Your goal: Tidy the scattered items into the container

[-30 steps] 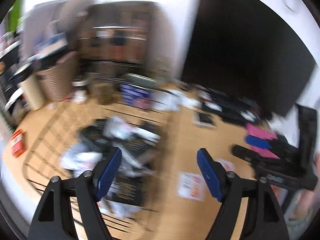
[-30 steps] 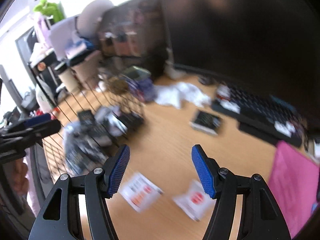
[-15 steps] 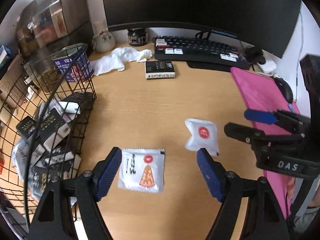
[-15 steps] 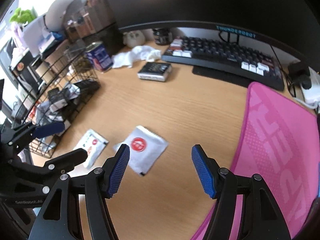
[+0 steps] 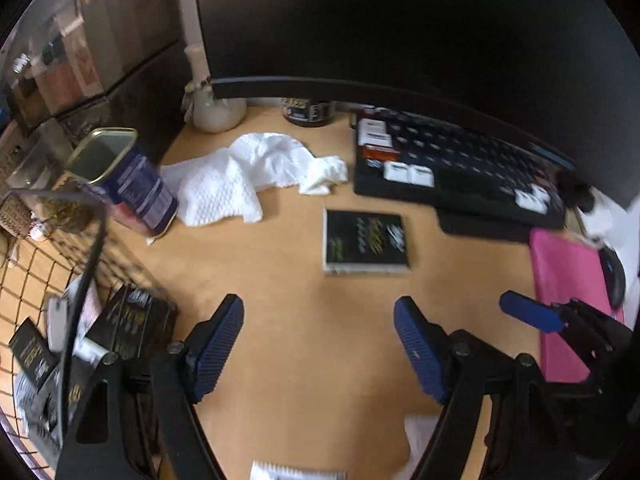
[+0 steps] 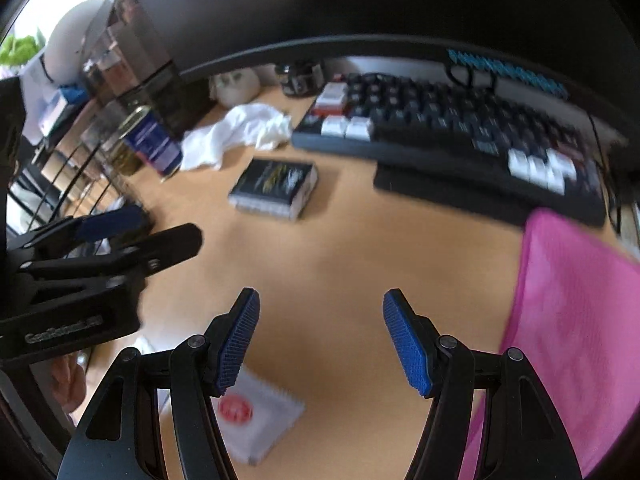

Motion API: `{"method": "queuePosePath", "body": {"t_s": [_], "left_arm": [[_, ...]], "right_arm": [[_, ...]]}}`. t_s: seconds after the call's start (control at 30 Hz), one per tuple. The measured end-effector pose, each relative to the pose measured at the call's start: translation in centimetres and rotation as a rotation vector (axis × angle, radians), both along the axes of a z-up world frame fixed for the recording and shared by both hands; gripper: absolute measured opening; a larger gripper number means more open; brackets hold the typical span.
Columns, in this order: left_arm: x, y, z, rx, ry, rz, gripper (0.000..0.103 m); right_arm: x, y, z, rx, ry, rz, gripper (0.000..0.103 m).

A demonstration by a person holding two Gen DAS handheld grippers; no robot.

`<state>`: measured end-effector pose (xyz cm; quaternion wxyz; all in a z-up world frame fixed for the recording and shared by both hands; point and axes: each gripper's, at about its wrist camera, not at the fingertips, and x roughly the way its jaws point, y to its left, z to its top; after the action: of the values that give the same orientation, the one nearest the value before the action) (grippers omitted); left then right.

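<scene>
The left gripper (image 5: pixel 319 346) stands open over bare desk (image 5: pixel 304 280), nothing between its pads; the right gripper (image 6: pixel 321 342) likewise, a white sachet (image 6: pixel 256 420) just under its left finger. Open wood runs ahead to a black box (image 5: pixel 366 245). Only the left view shows the wire basket (image 5: pixel 86 276) holding black packets.

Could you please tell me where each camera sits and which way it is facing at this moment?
Left wrist: on the left gripper, angled down at the desk beside the wire basket; open jaws and the right gripper show.
Right wrist: on the right gripper, facing the keyboard; open jaws show.
Shared: black box, white cloth.
</scene>
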<state>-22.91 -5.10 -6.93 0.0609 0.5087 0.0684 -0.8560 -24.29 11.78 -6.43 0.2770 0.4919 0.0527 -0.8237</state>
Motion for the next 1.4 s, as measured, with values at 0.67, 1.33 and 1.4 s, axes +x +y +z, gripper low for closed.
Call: {"method": "queuePosePath", "body": {"t_s": [0.67,1.33,1.4], "left_arm": [[-5.1,-3.5,-3.4,0.162,-0.052,0.122,0.08],[-2.0,-1.3,-1.5,0.021,-0.011,0.052,0.079],[-2.0,-1.1,-1.6,0.01,-0.025,0.034,0.079]], "right_arm": [[-4.9,-7.3,-1.6,0.012,0.033,0.104,0.065],[-2.5,-5.2,-2.0,0.023,-0.003,0.081,0.022],[-2.6,-4.2,-1.6,0.02,0.005,0.048,0.022]]}}
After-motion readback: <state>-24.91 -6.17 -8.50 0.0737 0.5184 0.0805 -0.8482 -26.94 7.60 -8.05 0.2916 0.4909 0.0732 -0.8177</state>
